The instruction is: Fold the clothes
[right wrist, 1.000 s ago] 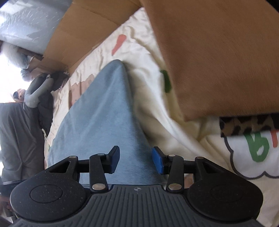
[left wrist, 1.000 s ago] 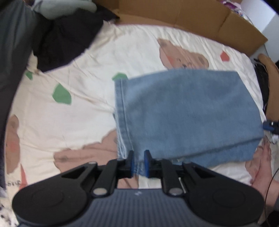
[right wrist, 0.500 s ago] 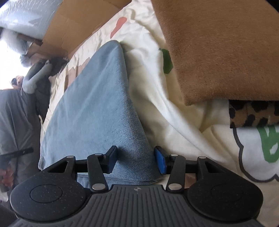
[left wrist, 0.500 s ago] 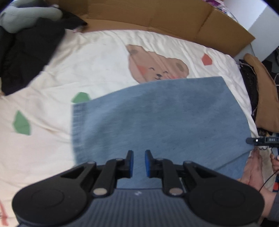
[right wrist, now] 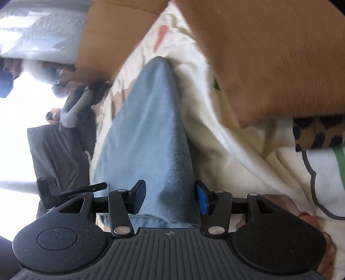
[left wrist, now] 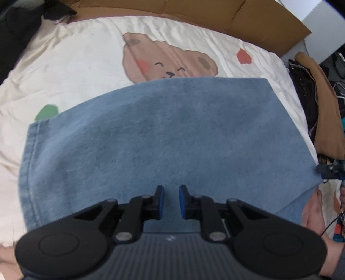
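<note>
Left wrist view: the left tongs [left wrist: 171, 201] sit at lower centre of the frame, their blue pads set close with a narrow gap, and nothing shows between them; they hang over the blue denim garment [left wrist: 172, 137]. The denim lies spread over the bed sheet [left wrist: 71, 64], filling the middle of the frame, its stitched hem at the left and its far edge covering the chin of the printed bear [left wrist: 166, 58]. At the right edge, the tip of the other tool shows at the denim's right corner. Brown cardboard [left wrist: 248, 17] runs along the top.

Right wrist view: the right tongs [right wrist: 170, 199] are at lower centre with pads set apart, and a raised ridge of denim runs up between them. The right pad seems to touch the cloth, the left stands just clear, so I read it as straddled, not clamped. A brown garment [right wrist: 269, 53] fills the upper right, with a leopard-print piece [right wrist: 317, 133] below it.

The step in hand looks like laying down and flattening a fold. Next, probably, a fresh grip on an edge or corner to fold it over again; that needs both layers caught together, without dragging the denim across the sheet.
</note>
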{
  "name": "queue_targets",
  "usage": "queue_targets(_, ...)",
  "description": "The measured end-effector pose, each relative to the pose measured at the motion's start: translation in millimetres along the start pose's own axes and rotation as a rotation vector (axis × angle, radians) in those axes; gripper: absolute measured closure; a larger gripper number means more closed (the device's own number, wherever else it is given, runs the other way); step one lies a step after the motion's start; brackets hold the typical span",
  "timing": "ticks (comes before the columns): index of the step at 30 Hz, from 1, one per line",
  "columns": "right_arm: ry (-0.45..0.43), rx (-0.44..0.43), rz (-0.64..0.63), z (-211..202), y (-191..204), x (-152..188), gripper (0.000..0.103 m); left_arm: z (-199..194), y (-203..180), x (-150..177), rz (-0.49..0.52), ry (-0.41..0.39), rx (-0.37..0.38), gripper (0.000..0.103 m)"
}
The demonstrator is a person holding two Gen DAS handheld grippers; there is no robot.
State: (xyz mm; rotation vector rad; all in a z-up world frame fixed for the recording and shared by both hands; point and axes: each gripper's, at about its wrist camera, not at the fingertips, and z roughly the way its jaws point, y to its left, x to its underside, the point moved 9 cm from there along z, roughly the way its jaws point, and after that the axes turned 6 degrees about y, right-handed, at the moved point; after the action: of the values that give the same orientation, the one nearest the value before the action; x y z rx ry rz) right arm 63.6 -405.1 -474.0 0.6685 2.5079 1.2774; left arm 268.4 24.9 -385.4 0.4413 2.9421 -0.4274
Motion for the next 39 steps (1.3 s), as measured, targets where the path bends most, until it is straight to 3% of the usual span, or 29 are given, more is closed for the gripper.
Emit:
queue_targets(10, -0.017, 0.005, 0.024, 16, -1, 3, 0.054, 11, -26, -14, 0.084, -0.017, 0.072, 0.088)
queue_targets(13, -0.02, 0.001, 0.015, 10, 1, 6, 0.062, 12, -27, -15, 0.104, -0.019, 0.078, 0.086)
queue_targets(15, -0.033, -0.004, 0.008, 6, 3, 8, 0.081, 15, -25, -14, 0.098, -0.013, 0.074, 0.086)
queue_targets(18, -0.052, -0.012, -0.021, -2, 11, 10, 0.086, 18, -23, -11, 0.101, -0.002, 0.066, 0.086)
queue_targets(25, -0.051, -0.035, 0.014, -8, 10, 11, 0.086, 23, -26, -11, 0.101, -0.002, 0.086, 0.086)
queue_targets(30, -0.084, -0.045, 0.07, -2, 6, 2, 0.074, 26, -33, -11, 0.098, -0.003, 0.103, 0.086)
queue_targets(39, -0.069, -0.001, 0.058, 21, 11, -13, 0.074, 29, -53, -2, 0.115, 0.004, 0.134, 0.086)
